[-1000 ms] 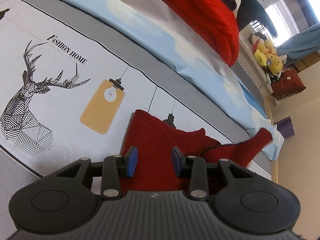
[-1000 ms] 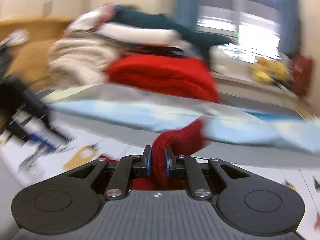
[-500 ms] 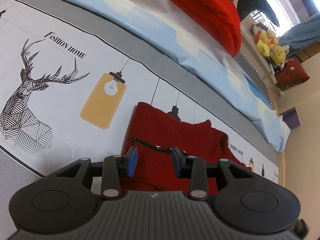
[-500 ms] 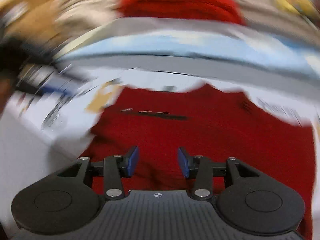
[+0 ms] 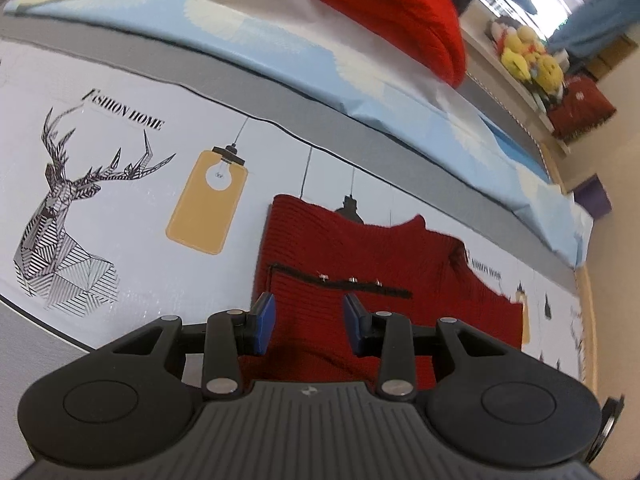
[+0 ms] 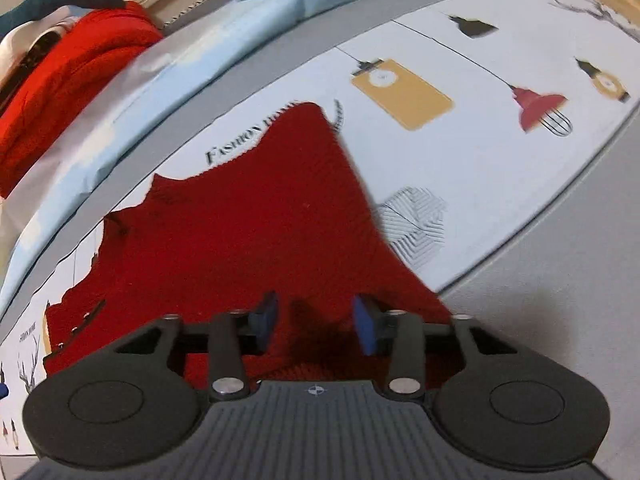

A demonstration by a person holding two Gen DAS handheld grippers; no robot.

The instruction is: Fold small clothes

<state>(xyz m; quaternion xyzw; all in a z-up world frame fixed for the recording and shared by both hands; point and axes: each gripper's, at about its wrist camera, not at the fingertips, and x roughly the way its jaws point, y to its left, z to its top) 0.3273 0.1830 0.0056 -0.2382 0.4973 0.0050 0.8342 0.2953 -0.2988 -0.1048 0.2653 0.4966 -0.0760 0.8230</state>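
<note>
both claws are spread wide over the dark red knitted garment [image 5: 360, 256], gripping nothing. the left claw [image 5: 308, 320] hangs above its near left part, the right claw [image 6: 316, 320] above a rumpled near edge. the garment lies spread on the printed sheet [image 5: 120, 200] of the bed, deer and lamp pictures around it.

best play, by my read: each claw pinches one layer at a near corner, both lift level and carry the edge across in one sweep so the knit doesn't bunch.

it's a ribbed knit, deep red, with a black strip [image 5: 340, 280] carrying small metal studs across it. one pointed part [image 6: 304, 128] reaches toward the far side. a brighter red pile [image 5: 400, 8] sits well apart.
</note>
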